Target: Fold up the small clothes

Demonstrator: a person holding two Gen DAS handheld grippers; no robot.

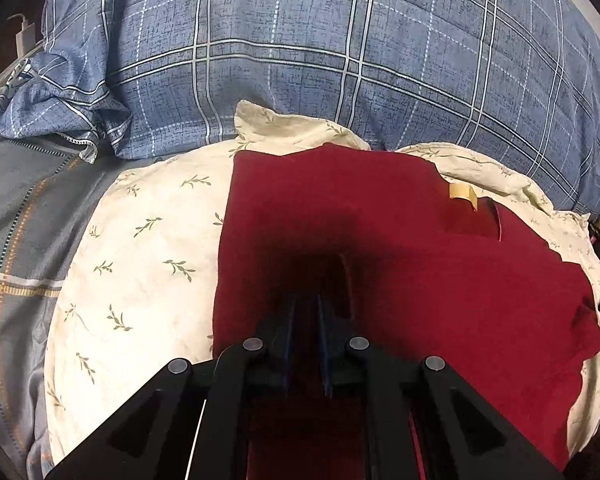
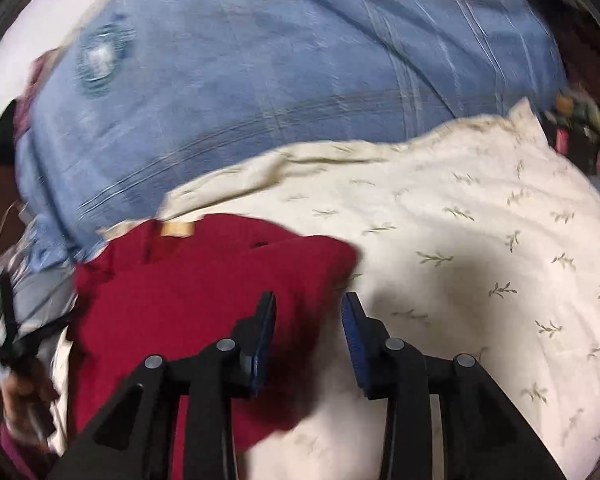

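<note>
Red garment [image 1: 380, 232], part-folded on cream pillow [image 1: 148, 240]: left gripper [image 1: 306, 304] jaws pinched shut low over cloth, whether gripping it unclear; right gripper [image 2: 308, 300] jaws apart, empty; next fold needs a fresh edge grasp.

1. The dark red garment [image 1: 400, 264] lies partly folded, fairly flat, with straight edges at 9 and 12 o'clock.
2. A tan label [image 1: 463, 195] shows near its 1 o'clock corner.
3. Its 4 o'clock edge bunches slightly.
</note>
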